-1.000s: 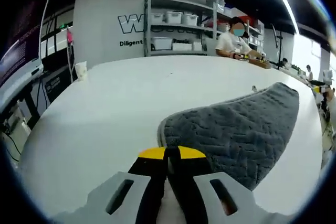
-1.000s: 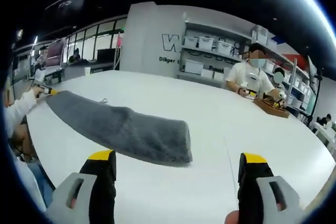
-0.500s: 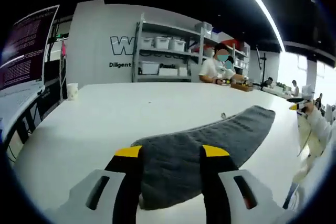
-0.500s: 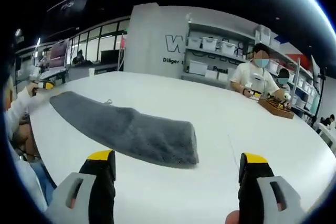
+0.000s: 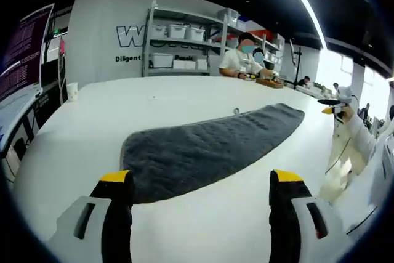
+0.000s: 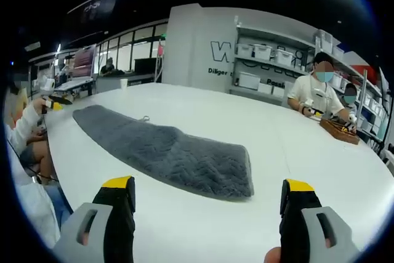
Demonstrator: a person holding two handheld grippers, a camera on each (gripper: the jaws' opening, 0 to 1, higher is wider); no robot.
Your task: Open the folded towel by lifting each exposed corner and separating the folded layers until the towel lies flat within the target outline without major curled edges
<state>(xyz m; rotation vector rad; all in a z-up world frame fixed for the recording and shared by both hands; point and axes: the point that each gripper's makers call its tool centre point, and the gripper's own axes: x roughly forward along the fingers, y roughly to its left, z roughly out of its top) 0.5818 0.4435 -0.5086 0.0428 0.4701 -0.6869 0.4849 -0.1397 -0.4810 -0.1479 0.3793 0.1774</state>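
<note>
Left tongs (image 5: 202, 184) now spread, off towel (image 5: 203, 149)

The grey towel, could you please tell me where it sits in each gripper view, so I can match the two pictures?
Left gripper view: the grey towel lies across the middle, just beyond the open left gripper.
Right gripper view: the towel runs from upper left to centre on the white table.
Shared landmark: the shelving with white bins.
</note>
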